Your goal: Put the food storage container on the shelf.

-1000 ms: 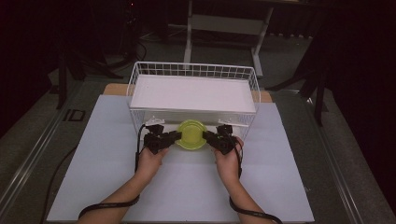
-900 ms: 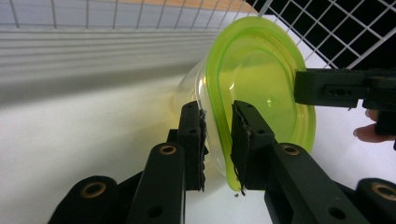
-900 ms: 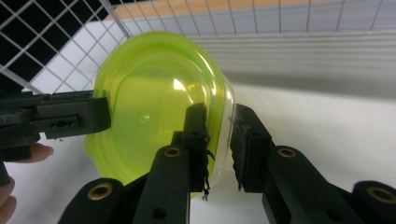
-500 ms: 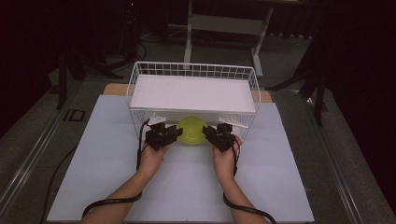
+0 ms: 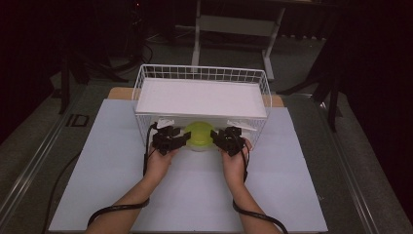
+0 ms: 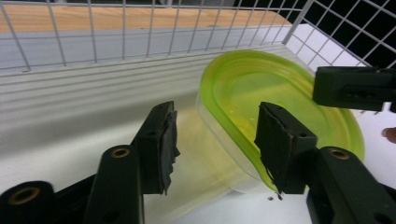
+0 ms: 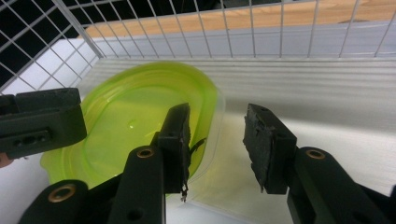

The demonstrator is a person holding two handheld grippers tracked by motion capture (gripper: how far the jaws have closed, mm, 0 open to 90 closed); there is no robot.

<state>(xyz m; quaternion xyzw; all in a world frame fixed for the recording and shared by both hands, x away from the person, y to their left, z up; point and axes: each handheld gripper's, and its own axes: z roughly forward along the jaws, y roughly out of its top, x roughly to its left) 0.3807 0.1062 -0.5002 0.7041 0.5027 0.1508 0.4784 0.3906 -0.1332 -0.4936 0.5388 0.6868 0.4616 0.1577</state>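
Observation:
A clear tub with a lime-green lid (image 5: 198, 135) sits at the front opening of a white wire basket (image 5: 201, 73), partly under its white top board (image 5: 200, 97). My left gripper (image 5: 181, 140) is at the tub's left end and my right gripper (image 5: 217, 137) at its right end. In the left gripper view the left gripper (image 6: 215, 144) is open. One jaw overlaps the green lid (image 6: 280, 93) and the other stands past the clear wall. In the right gripper view the right gripper (image 7: 218, 144) is open astride the green lid's (image 7: 135, 121) rim.
The basket stands at the far middle of a pale mat (image 5: 97, 185) on the table. Its wire back wall (image 6: 140, 32) and side mesh close in behind the tub. Cables trail from both grippers toward the near edge. Dark floor and a stand (image 5: 234, 24) lie beyond.
Both grippers and the green-lidded tub have moved away from the person, from just in front of the basket to partly under its top board.

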